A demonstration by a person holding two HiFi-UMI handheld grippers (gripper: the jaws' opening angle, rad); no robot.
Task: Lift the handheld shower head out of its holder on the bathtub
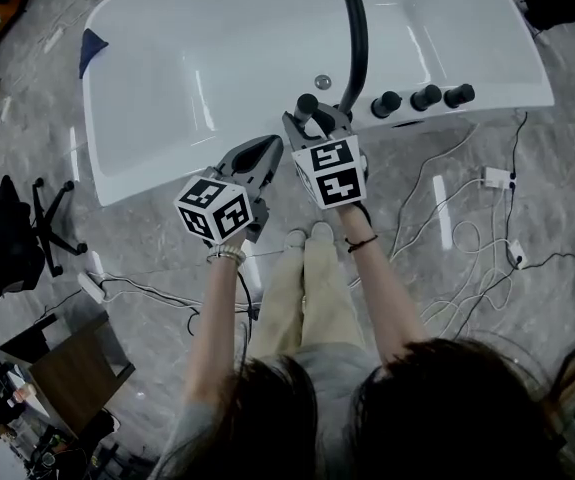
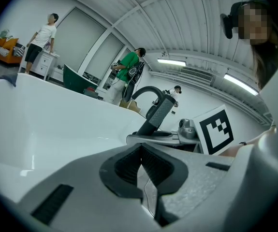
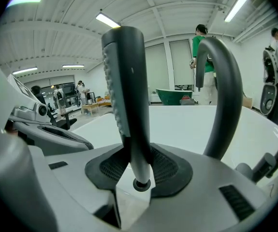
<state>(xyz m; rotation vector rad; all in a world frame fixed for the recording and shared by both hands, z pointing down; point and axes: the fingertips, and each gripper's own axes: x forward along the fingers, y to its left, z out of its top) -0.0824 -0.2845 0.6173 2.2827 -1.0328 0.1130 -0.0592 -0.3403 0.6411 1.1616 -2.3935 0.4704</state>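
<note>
- The grey plastic left hand-held gripper [image 1: 265,150] [image 2: 141,158] points forward and slightly down. Its black ribbed pads are together, with nothing between them.
- The grey plastic right hand-held gripper [image 1: 312,120] [image 3: 136,164] lies just beside the left one and slightly ahead of it. It tilts down more steeply, and its pads are clamped on either side of the dark grey shower-head handle [image 3: 126,95].
- Each gripper has a white cube with black square markers at its rear: left cube [image 1: 214,208], right cube [image 1: 332,171].
- Both bare forearms reach forward from the body, nearly parallel: left forearm [image 1: 217,318], right forearm [image 1: 382,288].
- The left wrist wears a pale bracelet [image 1: 225,255] and the right wrist a thin dark band [image 1: 360,240].
</note>
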